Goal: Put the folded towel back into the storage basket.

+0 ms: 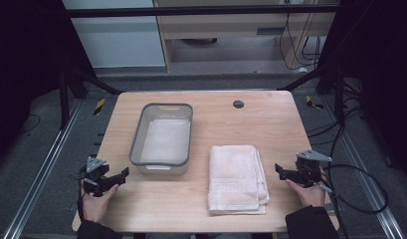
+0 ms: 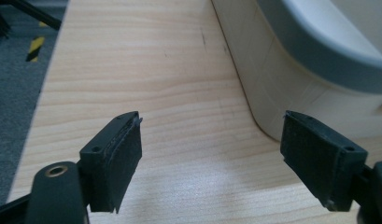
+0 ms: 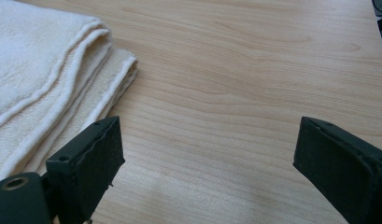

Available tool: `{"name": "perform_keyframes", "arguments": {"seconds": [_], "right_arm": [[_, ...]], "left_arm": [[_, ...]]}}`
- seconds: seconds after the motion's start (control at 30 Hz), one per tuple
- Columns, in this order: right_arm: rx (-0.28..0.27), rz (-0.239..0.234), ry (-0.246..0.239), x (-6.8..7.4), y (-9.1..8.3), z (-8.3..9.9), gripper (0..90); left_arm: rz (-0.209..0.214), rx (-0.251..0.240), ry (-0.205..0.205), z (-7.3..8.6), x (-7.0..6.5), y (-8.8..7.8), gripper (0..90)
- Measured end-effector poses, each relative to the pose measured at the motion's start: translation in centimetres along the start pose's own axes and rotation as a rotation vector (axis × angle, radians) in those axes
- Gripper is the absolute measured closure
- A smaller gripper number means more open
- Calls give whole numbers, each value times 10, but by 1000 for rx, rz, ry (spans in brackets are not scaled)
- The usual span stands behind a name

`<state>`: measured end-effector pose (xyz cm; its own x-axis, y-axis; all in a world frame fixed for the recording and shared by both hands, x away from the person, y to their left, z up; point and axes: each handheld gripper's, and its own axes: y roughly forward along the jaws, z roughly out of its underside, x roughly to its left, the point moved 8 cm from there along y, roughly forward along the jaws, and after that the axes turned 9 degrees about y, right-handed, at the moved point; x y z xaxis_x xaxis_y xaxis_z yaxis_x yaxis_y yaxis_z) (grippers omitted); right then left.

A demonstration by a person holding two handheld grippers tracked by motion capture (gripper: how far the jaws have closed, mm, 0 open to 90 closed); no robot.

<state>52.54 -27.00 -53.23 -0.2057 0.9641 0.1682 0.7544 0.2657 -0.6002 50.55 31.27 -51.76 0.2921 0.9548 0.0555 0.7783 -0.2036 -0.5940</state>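
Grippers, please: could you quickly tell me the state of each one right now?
Left gripper: open, holding nothing, beside the tub.
Right gripper: open, holding nothing, beside the folded towel.

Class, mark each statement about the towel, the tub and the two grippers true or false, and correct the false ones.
1. The folded towel lies inside the tub. False: it lies on the table, right of the tub.
2. The left gripper is open with nothing between its jaws. True.
3. The right gripper is clamped on the towel. False: it is open, beside the towel.
4. The tub has a grey rim. True.
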Motion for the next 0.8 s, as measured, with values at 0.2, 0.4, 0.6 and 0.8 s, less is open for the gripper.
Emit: {"name": "perform_keyframes", "arguments": {"seconds": [0.2, 0.4, 0.6, 0.8], "right_arm": [[-33, -22, 0, 4, -7, -5, 110], [-45, -37, 6, 9, -12, -8, 141], [-43, -51, -2, 13, -15, -10, 177], [-63, -79, -5, 20, -20, -17, 205]], "left_arm": [[-3, -42, -9, -7, -2, -10, 226], [18, -46, -15, -9, -4, -14, 249], [32, -57, -31, -13, -6, -17, 251], [44, -88, -39, -20, -10, -24, 271]]}}
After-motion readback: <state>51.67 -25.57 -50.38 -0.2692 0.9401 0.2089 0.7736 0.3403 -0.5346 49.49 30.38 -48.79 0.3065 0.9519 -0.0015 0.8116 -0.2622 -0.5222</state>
